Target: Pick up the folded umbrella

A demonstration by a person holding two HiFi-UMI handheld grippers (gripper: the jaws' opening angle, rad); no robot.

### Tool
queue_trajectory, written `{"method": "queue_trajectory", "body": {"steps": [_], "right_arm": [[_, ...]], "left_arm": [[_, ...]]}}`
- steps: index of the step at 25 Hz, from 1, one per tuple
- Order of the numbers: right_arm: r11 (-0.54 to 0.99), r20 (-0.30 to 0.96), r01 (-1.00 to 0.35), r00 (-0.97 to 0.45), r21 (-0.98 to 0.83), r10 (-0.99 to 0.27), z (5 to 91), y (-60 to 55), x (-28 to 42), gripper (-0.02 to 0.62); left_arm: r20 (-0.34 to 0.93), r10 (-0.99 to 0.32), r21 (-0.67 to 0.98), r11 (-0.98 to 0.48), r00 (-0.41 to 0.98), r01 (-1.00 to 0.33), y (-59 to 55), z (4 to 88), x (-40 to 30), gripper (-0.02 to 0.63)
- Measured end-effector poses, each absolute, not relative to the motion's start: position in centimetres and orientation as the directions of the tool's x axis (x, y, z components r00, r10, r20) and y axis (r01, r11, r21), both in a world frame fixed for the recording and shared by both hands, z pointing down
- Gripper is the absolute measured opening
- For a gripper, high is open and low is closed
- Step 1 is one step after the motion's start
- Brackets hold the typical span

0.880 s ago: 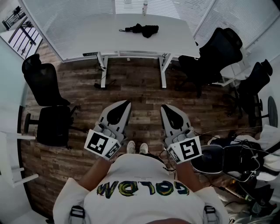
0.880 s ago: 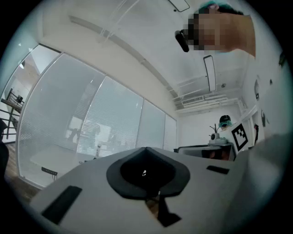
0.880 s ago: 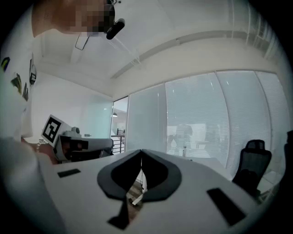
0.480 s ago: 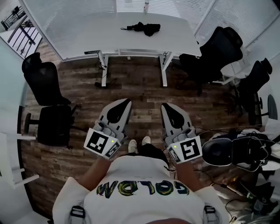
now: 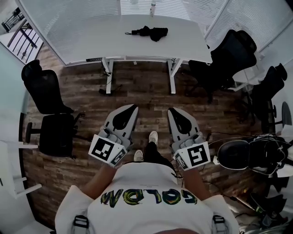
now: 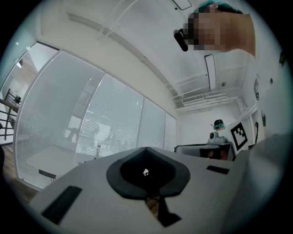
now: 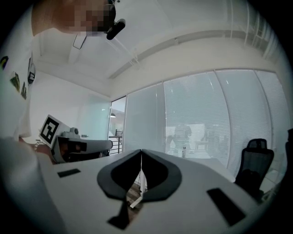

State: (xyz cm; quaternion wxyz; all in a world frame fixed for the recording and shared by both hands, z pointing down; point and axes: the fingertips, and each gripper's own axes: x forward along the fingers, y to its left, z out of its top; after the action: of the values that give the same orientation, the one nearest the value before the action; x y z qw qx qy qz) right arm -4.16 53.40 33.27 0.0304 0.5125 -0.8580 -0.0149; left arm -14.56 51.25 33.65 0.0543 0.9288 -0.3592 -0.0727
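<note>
A black folded umbrella (image 5: 149,32) lies on the white table (image 5: 91,41) at the far end of the room, in the head view's top centre. My left gripper (image 5: 132,107) and right gripper (image 5: 170,111) are held side by side at waist height over the wood floor, far short of the table. Both point forward with jaws pressed together and nothing between them. In the left gripper view the left gripper (image 6: 146,148) shows shut; in the right gripper view the right gripper (image 7: 140,151) shows shut too. The umbrella does not show in either gripper view.
Black office chairs stand at the left (image 5: 46,87) and at the right (image 5: 229,55) of the table. A bag and tangled cables (image 5: 252,155) lie on the floor at the right. A small bottle (image 5: 152,8) stands at the table's back edge. Window blinds line the far walls.
The person has stepped forward, one foot now ahead of the other. The table and umbrella have shifted slightly in the view. Both grippers stay shut and level.
</note>
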Motion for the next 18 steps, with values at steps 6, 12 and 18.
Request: {"method": "queue_trajectory", "body": {"steps": [6, 12, 18], "right_arm": [[0.480, 0.031, -0.876, -0.479, 0.049, -0.877, 33.2, 47.6, -0.3, 0.014], [0.489, 0.019, -0.870, -0.489, 0.058, -0.872, 32.7, 41.9, 4.8, 0.014], [0.502, 0.023, -0.861, -0.502, 0.075, -0.864, 32.6, 37.5, 8.9, 0.014]], "left_arm": [[-0.086, -0.665, 0.134, -0.745, 0.741, -0.653, 45.7, 33.4, -10.2, 0.010], [-0.088, -0.677, 0.123, -0.736, 0.731, -0.666, 40.0, 32.9, -5.3, 0.011], [-0.096, -0.686, 0.121, -0.727, 0.721, -0.676, 35.8, 32.8, -1.2, 0.011]]}}
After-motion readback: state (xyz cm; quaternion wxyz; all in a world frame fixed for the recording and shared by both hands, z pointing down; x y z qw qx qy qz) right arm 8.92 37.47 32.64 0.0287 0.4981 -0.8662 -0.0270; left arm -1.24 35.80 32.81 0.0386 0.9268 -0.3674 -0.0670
